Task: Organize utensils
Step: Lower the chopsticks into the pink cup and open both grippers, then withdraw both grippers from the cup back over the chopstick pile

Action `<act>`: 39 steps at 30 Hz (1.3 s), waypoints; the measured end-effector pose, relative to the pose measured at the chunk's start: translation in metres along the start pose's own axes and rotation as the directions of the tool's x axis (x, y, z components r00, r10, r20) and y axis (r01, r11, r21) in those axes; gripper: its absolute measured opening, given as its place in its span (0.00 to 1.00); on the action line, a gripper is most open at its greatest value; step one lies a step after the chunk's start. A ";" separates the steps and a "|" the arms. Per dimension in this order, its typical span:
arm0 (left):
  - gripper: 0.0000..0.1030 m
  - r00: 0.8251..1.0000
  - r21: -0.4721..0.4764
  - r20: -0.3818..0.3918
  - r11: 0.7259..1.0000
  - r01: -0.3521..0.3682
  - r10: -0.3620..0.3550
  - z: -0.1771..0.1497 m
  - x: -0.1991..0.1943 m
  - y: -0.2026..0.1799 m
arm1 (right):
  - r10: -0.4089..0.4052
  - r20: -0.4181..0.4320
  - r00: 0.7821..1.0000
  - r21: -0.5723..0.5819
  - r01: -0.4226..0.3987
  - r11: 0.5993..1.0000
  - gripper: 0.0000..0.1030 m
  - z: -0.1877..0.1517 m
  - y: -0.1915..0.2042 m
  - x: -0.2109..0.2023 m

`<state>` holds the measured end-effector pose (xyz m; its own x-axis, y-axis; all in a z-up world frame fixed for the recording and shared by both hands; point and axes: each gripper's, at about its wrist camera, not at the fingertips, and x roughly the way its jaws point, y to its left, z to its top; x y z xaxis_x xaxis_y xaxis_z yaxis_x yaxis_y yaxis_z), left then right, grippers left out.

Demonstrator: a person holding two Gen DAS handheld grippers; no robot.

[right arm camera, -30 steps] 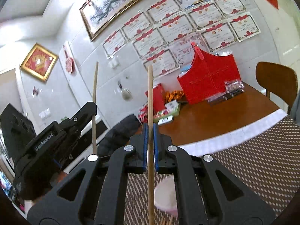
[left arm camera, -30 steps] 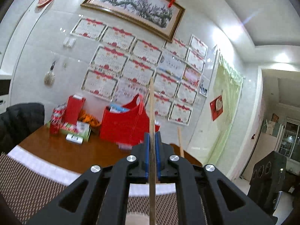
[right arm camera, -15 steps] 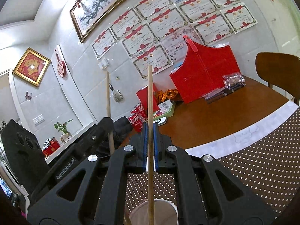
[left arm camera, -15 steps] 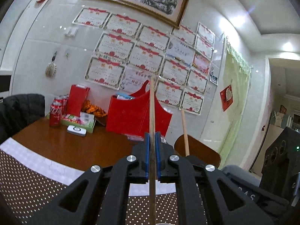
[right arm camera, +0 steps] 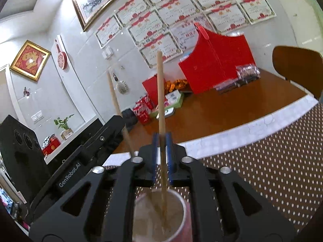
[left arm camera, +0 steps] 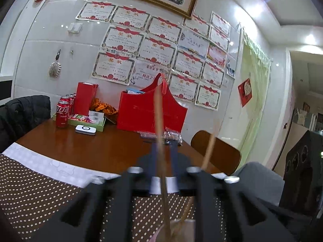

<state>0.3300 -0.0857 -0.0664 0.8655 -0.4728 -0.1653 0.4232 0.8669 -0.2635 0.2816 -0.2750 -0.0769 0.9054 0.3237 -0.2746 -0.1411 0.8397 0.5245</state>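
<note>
In the right wrist view a paper cup (right arm camera: 182, 203) stands on the dotted brown mat right under my right gripper (right arm camera: 161, 139). Its jaws are opening, and a wooden chopstick (right arm camera: 160, 92) stands loose between the blue pads with its lower end in the cup. A second chopstick (right arm camera: 114, 94) leans at the left, beside the black body of the other gripper (right arm camera: 97, 141). In the left wrist view my left gripper (left arm camera: 163, 147) is blurred and its jaws are opening around a chopstick (left arm camera: 158, 119) that reaches down into the cup (left arm camera: 181, 224). The other chopstick (left arm camera: 210, 147) tilts at the right.
A red basket (left arm camera: 149, 113), cola cans (left arm camera: 62, 114), a red box and snack packets sit at the far side of the brown table (left arm camera: 101, 145). A wooden chair back (left arm camera: 220, 153) stands beyond the table's right edge. A black speaker (right arm camera: 18, 141) stands at the left.
Both grippers have come down toward the cup. Their jaws, shut on the chopsticks before, have parted, and the sticks now tilt with their lower ends in the cup.
</note>
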 end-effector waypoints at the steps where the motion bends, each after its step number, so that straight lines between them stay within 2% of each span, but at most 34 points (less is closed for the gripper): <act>1: 0.36 1.000 -0.010 0.005 1.000 -0.009 0.009 0.001 -0.004 0.002 | -0.006 0.008 1.000 0.014 0.006 1.000 0.62 0.000 -0.003 -0.004; 2: 0.44 1.000 -0.019 0.001 1.000 -0.008 0.008 0.002 -0.009 0.005 | 0.012 0.025 1.000 0.040 -0.013 0.999 0.80 0.000 -0.007 -0.013; 3: 0.63 1.000 -0.025 -0.005 1.000 -0.012 0.012 0.004 -0.013 0.007 | 0.013 0.033 0.999 0.056 -0.015 0.998 0.84 0.000 -0.009 -0.021; 4: 0.72 1.000 -0.031 0.000 0.999 -0.024 0.024 0.006 -0.021 0.008 | 0.002 0.039 0.999 0.061 -0.004 0.998 0.85 0.001 -0.010 -0.028; 7: 0.77 0.998 0.001 0.011 0.998 -0.056 0.056 0.014 -0.045 0.004 | 0.001 0.058 0.998 0.077 -0.006 0.997 0.93 0.005 -0.010 -0.048; 12: 0.85 0.989 0.059 0.018 0.987 -0.151 0.150 0.027 -0.088 -0.006 | -0.042 0.084 0.996 0.070 0.036 0.997 0.94 0.009 0.000 -0.089; 18: 0.85 0.969 0.134 -0.008 0.961 -0.243 0.247 0.037 -0.138 -0.022 | -0.085 0.071 0.994 0.022 0.084 0.996 0.94 0.008 0.028 -0.130; 24: 0.85 0.947 0.142 -0.038 0.940 -0.310 0.318 0.042 -0.186 -0.028 | -0.105 0.027 0.994 -0.039 0.106 0.994 0.94 -0.001 0.060 -0.166; 28: 0.85 0.935 0.147 -0.059 0.930 -0.338 0.349 0.042 -0.212 -0.030 | -0.111 0.017 0.994 -0.093 0.112 0.989 0.94 -0.010 0.082 -0.190; 39: 0.85 0.907 0.148 -0.136 0.914 -0.379 0.398 0.022 -0.249 -0.024 | -0.155 -0.029 0.988 -0.182 0.147 0.972 0.94 -0.034 0.110 -0.224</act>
<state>0.1101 0.0146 0.0022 0.9171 -0.1055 -0.3845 0.0987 0.9944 -0.0374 0.0496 -0.2402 0.0153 0.9045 0.2020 -0.3755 -0.0768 0.9434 0.3226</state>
